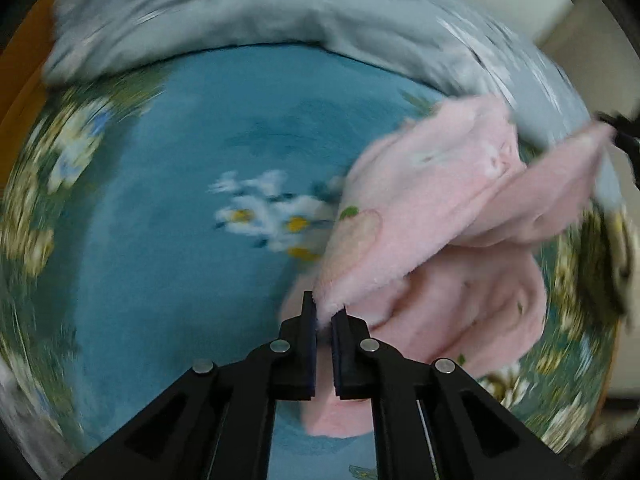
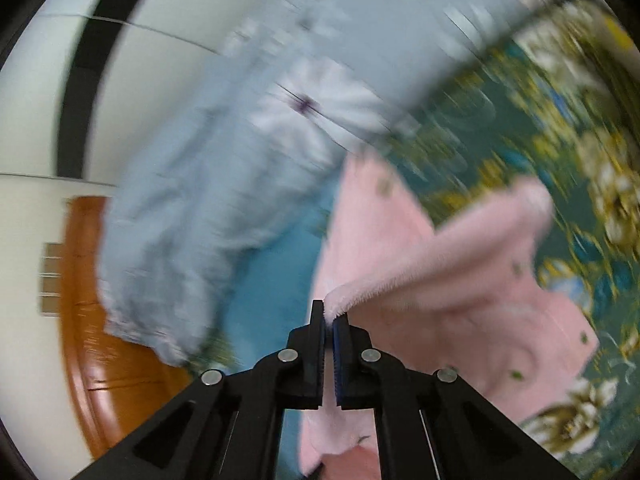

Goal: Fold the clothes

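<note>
A fluffy pink garment (image 1: 432, 216) hangs lifted over a blue floral bedspread (image 1: 160, 220). My left gripper (image 1: 324, 312) is shut on one edge of it, and the cloth stretches up to the right. In the right wrist view the same pink garment (image 2: 460, 288) droops below my right gripper (image 2: 330, 316), which is shut on another fuzzy edge. At the far right of the left wrist view, a dark gripper tip (image 1: 620, 128) holds the cloth's other end. Both views are motion-blurred.
A pale blue-grey blanket with white flower prints (image 1: 240, 12) lies bunched along the far side of the bed (image 2: 224, 168). An orange wooden bed frame (image 2: 104, 320) and white wall (image 2: 28, 100) show at the left of the right wrist view.
</note>
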A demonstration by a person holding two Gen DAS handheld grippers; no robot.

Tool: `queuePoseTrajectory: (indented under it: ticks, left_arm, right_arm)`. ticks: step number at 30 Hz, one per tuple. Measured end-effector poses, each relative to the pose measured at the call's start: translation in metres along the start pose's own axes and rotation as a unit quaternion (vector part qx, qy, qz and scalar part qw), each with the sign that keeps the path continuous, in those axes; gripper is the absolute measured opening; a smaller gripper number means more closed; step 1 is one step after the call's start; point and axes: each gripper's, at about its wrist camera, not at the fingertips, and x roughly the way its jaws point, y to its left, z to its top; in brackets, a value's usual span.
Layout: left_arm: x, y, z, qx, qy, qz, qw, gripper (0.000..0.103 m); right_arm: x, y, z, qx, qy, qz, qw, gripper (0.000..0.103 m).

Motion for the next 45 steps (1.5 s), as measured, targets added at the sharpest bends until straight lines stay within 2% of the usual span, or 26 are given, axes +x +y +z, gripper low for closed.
queuePoseTrajectory:
  ticks: [4, 6, 9, 12, 15, 17, 20, 23, 26, 28, 29, 30, 37, 45]
  left_arm:
    - [-0.019, 0.080, -0.029, -0.117, 0.008, 0.008, 0.9931, 0.005]
    - [-0.023, 0.117, -0.049, -0.171, 0.022, 0.011, 0.9850, 0.005]
    - [-0.025, 0.156, -0.084, -0.226, 0.038, 0.016, 0.9734, 0.005]
    - [-0.030, 0.174, -0.106, -0.261, 0.038, 0.016, 0.9645, 0.005]
    - [-0.040, 0.184, -0.109, -0.280, 0.025, 0.007, 0.9597, 0.005]
    - [-0.043, 0.191, -0.106, -0.290, 0.018, 0.003, 0.9568, 0.005]
    - [-0.041, 0.197, -0.105, -0.305, 0.020, -0.007, 0.9521, 0.005]
    - [-0.033, 0.199, -0.105, -0.307, 0.029, -0.018, 0.9512, 0.005]
    - [-0.030, 0.194, -0.106, -0.295, 0.036, -0.016, 0.9547, 0.005]
    - [-0.029, 0.193, -0.107, -0.294, 0.043, -0.016, 0.9547, 0.005]
    - [-0.027, 0.194, -0.107, -0.296, 0.045, -0.016, 0.9540, 0.005]
    - [-0.026, 0.194, -0.108, -0.298, 0.048, -0.015, 0.9533, 0.005]
    - [-0.026, 0.198, -0.100, -0.299, 0.051, -0.003, 0.9530, 0.005]
    - [-0.026, 0.226, -0.089, -0.367, 0.048, -0.003, 0.9291, 0.005]
  right_arm:
    - [-0.033, 0.035, 0.013, -0.016, -0.032, 0.061, 0.997, 0.004]
    - [-0.046, 0.053, 0.017, -0.026, -0.044, 0.087, 0.995, 0.004]
    - [-0.046, 0.088, 0.010, -0.057, -0.038, 0.098, 0.993, 0.004]
    - [-0.034, 0.127, -0.003, -0.092, -0.019, 0.108, 0.990, 0.004]
    - [-0.022, 0.167, -0.018, -0.107, -0.009, 0.151, 0.983, 0.004]
    - [-0.011, 0.192, -0.030, -0.133, -0.004, 0.150, 0.980, 0.004]
    - [0.024, 0.207, -0.052, -0.159, 0.044, 0.105, 0.981, 0.004]
    - [0.065, 0.196, -0.076, -0.184, 0.095, 0.021, 0.978, 0.007]
    - [0.088, 0.173, -0.092, -0.196, 0.131, -0.026, 0.972, 0.010]
    - [0.091, 0.158, -0.097, -0.201, 0.139, -0.040, 0.969, 0.027]
    - [0.089, 0.151, -0.098, -0.203, 0.138, -0.043, 0.968, 0.046]
    - [0.087, 0.145, -0.099, -0.205, 0.138, -0.045, 0.968, 0.050]
    - [0.059, 0.080, -0.084, -0.167, 0.112, -0.062, 0.978, 0.056]
    - [0.069, -0.052, -0.099, -0.048, 0.142, -0.147, 0.978, 0.056]
